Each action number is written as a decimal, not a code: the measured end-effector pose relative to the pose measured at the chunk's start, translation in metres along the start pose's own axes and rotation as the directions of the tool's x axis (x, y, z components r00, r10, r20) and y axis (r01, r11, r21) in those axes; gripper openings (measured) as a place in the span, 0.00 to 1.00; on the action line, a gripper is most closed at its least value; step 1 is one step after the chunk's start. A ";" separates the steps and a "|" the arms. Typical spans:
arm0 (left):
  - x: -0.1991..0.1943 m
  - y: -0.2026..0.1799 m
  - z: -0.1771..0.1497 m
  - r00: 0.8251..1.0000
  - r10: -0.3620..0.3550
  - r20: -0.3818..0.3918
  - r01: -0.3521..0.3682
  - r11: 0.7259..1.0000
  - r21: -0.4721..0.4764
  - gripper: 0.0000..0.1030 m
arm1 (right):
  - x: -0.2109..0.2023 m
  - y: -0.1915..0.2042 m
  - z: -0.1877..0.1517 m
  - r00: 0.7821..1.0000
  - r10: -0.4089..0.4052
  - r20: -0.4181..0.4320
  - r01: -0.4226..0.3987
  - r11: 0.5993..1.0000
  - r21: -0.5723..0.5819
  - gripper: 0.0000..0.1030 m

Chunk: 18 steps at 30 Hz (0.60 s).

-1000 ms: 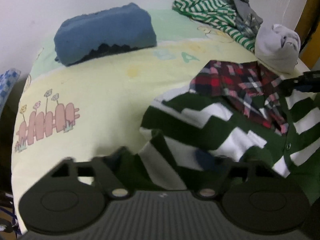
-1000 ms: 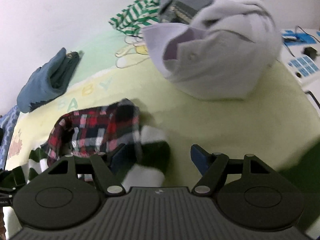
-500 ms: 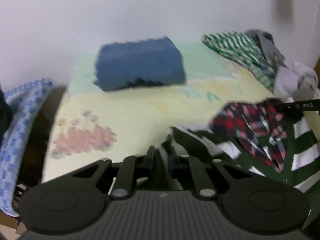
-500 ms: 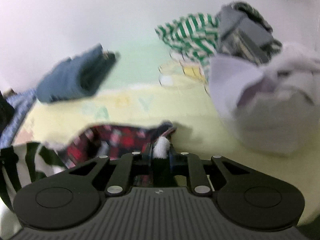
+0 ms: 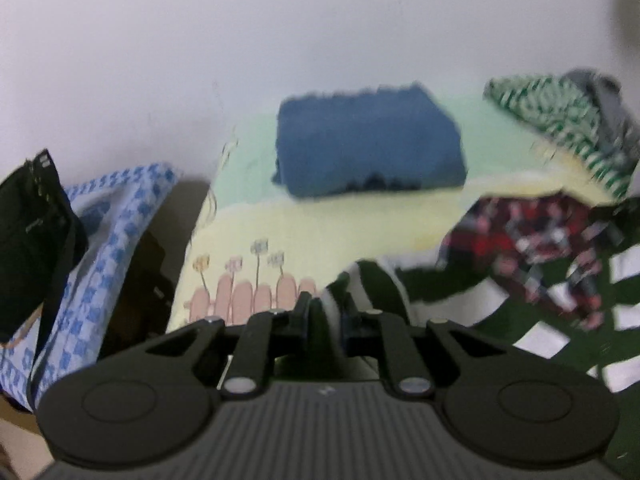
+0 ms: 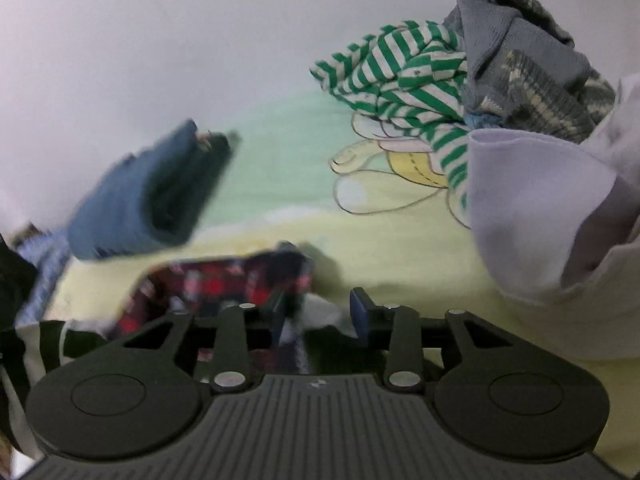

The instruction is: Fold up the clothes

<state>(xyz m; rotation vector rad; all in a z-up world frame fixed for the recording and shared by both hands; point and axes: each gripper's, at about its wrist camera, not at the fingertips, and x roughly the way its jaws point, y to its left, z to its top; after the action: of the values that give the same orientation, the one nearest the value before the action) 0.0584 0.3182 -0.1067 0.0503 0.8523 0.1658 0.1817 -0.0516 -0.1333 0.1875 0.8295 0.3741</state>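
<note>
Broadly, a pale yellow and green baby-print bedsheet (image 5: 320,220) fills the middle of both views, its pink fence drawing at lower centre-left of the left wrist view; across the lower right of that view sprawls the dark green and white striped cardigan (image 5: 560,320) with its red plaid lining (image 5: 532,240) turned up, and the same plaid shows at lower left of the right wrist view; a crumpled white garment (image 6: 560,208) takes the right edge of the right wrist view, with a green-striped shirt (image 6: 404,76) and a grey patterned knit (image 6: 520,48) heaped behind it at upper right; a folded blue garment (image 5: 368,144) lies at upper centre of the left wrist view, well apart from the cardigan; a blue checked cloth (image 5: 108,232) and a black bag (image 5: 32,240) hang at the left edge; the left gripper (image 5: 326,312) pinches a fold of the cardigan's striped edge, its jaws easing apart yet still touching the cloth; the right gripper (image 6: 316,308) has white and plaid fabric between its jaws, which are opening, the right blue pad (image 6: 358,304) standing clear of the cloth.
</note>
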 end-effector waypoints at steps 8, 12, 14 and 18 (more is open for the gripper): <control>-0.037 0.036 -0.032 0.999 -0.032 0.010 0.033 0.999 -0.036 0.41 | -0.091 -0.018 -0.036 0.998 -0.054 0.037 0.061 0.979 -0.196 0.55; -0.063 0.042 -0.057 0.995 -0.101 -0.007 0.101 0.993 -0.058 0.45 | -0.135 -0.044 -0.089 0.994 -0.102 -0.034 0.097 0.985 -0.143 0.55; -0.067 0.035 -0.069 0.988 -0.151 -0.034 0.149 0.987 -0.061 0.50 | -0.147 -0.058 -0.110 0.983 -0.173 -0.063 0.168 0.983 -0.077 0.55; -0.069 0.010 -0.089 0.964 -0.251 -0.082 0.250 0.968 -0.029 0.51 | -0.154 -0.080 -0.129 0.959 -0.274 -0.075 0.278 0.959 0.048 0.55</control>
<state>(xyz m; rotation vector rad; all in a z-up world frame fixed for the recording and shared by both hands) -0.0542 0.3151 -0.1131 -0.0827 0.9344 -0.0628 0.0107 -0.1841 -0.1380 0.1111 0.9209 0.0940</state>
